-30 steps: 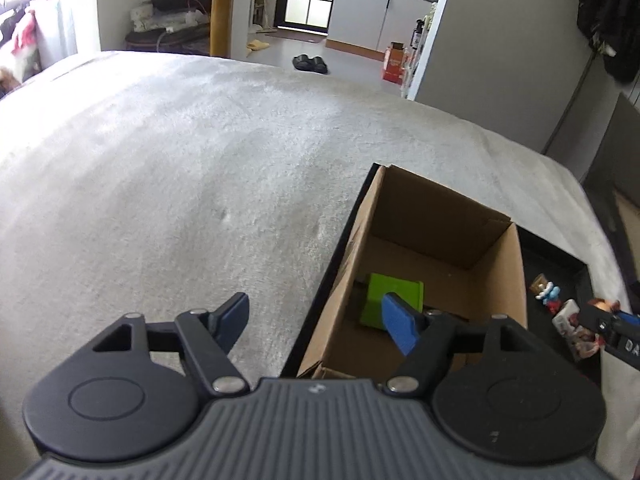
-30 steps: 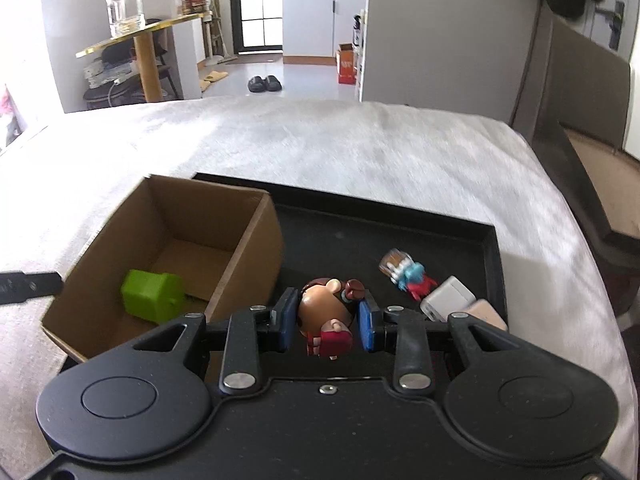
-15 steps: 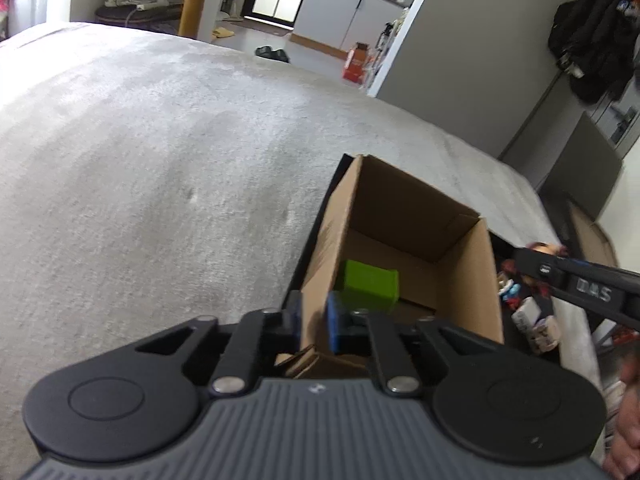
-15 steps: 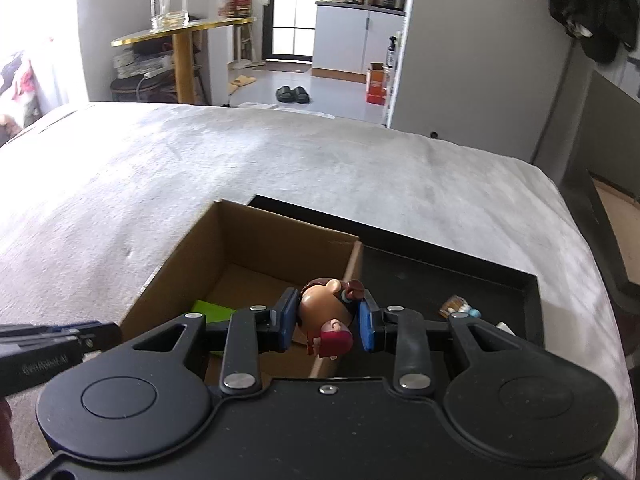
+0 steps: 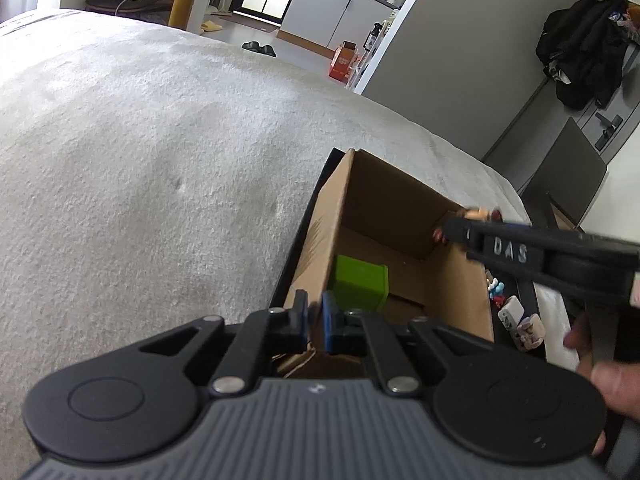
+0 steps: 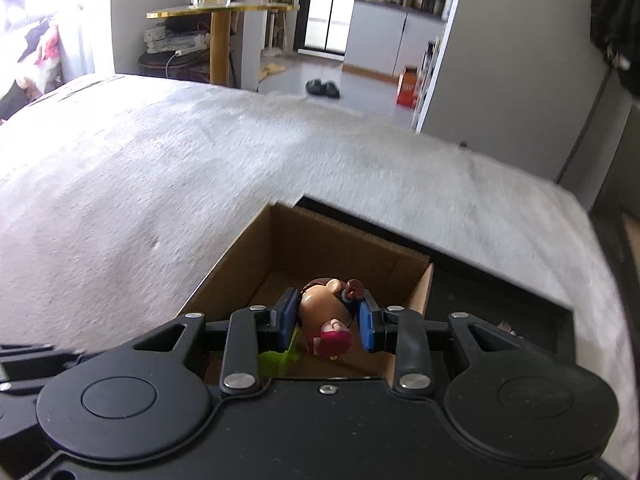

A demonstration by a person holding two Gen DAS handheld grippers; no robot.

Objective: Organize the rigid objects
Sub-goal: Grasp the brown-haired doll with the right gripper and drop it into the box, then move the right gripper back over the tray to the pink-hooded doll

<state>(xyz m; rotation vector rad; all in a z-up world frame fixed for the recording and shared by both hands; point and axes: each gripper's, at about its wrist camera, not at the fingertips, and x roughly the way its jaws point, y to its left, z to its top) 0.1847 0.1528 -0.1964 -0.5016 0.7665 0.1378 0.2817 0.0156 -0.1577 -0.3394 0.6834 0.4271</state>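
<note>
Right hand-held gripper [image 6: 327,317]: clamped on toy figure [image 6: 326,316], held above open cardboard box [image 6: 348,248]
Left hand-held gripper [image 5: 314,322]: pinched onto box's near wall
Green block [image 5: 361,282]: inside box
Box: on black tray [image 6: 500,300], on bed [image 6: 160,168]

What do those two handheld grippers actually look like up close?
Both are black plastic. Each gripper has two round discs at the base, slim linkage arms with silver pivot pins, and blue pads on its fingers. The left gripper has a ribbed grey body; the right gripper shows raised letters "DAS" along its side.
</note>
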